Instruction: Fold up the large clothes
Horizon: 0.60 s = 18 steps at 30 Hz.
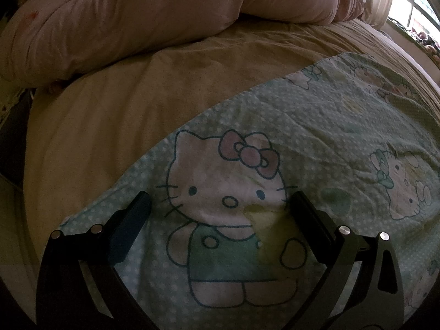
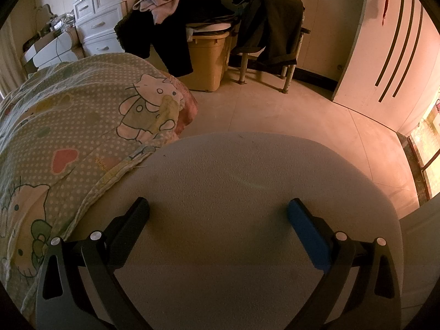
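No readable writing is seen; only cartoon cat prints on the green dotted sheet (image 1: 316, 126), spread flat on the bed (image 1: 115, 104). Left gripper (image 1: 220, 206) fingers spread wide above the sheet, nothing gripped. Right gripper (image 2: 218, 209) fingers spread wide over the grey counter (image 2: 233, 170), empty.

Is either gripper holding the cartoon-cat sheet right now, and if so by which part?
Nothing is held. The left gripper is open over the cartoon-cat sheet; the right gripper is open over the grey table.
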{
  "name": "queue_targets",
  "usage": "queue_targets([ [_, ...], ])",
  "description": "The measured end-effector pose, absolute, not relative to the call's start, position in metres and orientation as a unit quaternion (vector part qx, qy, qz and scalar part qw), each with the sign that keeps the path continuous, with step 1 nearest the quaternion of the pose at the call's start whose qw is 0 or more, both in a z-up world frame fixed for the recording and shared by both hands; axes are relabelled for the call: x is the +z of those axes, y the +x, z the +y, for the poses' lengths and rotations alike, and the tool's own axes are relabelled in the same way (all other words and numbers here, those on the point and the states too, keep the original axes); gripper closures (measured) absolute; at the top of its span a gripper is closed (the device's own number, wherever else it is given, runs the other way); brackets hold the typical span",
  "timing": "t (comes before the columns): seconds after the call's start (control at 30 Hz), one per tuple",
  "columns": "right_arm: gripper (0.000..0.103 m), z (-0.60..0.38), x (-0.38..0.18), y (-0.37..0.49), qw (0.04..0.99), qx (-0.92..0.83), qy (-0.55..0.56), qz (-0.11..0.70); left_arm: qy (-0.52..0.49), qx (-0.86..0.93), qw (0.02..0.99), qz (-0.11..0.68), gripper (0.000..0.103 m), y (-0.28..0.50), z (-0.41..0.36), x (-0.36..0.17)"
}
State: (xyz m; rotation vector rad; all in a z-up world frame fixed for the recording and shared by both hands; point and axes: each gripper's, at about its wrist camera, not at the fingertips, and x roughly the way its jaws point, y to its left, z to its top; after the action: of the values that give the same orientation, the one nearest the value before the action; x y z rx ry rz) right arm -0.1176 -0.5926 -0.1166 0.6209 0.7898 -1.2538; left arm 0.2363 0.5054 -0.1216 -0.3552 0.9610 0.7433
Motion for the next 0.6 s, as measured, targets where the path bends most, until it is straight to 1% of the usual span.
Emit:
queue_targets([
  [0.5, 0.004, -0.593, -0.117, -0.118, 0.694, -0.562, 0.278, 0.354, -0.161, 0.346, 0.806, 0.452, 0.008, 0.240, 0.509, -0.119],
  [0.6, 0.004, -0.592, -0.117, -0.118, 0.694, -0.562, 0.278, 0.354, -0.192, 0.328, 0.817, 0.433, 0.008, 0.205, 0.512, -0.099],
])
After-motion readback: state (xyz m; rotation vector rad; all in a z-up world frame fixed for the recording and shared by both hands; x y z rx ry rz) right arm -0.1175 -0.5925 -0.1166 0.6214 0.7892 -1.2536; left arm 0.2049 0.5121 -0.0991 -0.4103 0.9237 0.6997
